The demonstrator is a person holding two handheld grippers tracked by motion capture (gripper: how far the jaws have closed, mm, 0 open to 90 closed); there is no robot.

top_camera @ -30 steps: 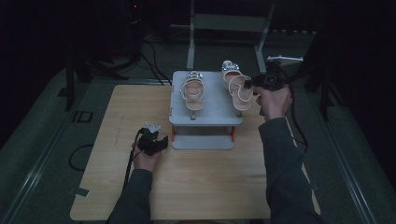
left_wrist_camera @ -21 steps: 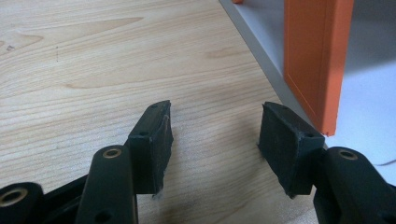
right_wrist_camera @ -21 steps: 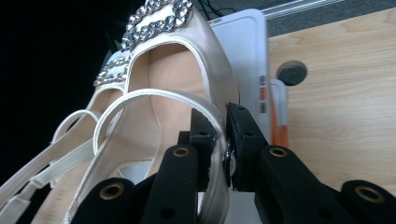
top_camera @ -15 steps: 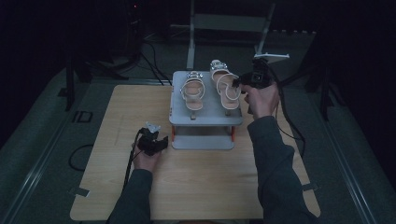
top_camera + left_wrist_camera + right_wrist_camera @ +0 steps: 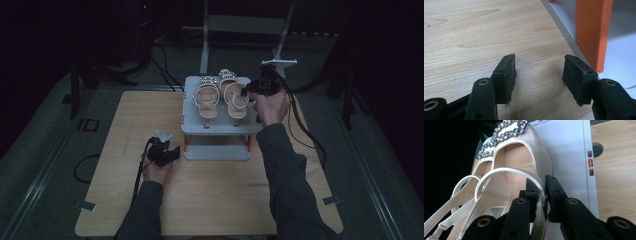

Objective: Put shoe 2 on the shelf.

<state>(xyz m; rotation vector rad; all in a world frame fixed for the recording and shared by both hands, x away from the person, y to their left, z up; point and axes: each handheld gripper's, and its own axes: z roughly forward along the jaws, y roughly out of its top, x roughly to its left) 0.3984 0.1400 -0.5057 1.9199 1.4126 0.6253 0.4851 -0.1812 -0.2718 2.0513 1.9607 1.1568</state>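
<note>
Two cream sandals with rhinestone buckles lie side by side on the top of a grey two-tier rack (image 5: 220, 126). The left sandal (image 5: 205, 98) is free. My right gripper (image 5: 248, 93) is shut on the ankle strap of the right sandal (image 5: 235, 100). In the right gripper view the jaws (image 5: 544, 185) pinch that thin strap, and the right sandal (image 5: 511, 152) stretches away over the rack top (image 5: 569, 147). My left gripper (image 5: 169, 151) rests low on the wooden table, left of the rack's base, open with nothing between its jaws (image 5: 539, 68).
The wooden table (image 5: 125, 135) has dark floor around it. In the left gripper view an orange post (image 5: 591, 32) of the rack stands close on the right, above the grey lower shelf (image 5: 621, 50). Cables trail from both grippers. A white stand (image 5: 245, 22) rises behind the table.
My right gripper has carried the right sandal leftwards over the rack top, close beside the left sandal. The left gripper has stayed put.
</note>
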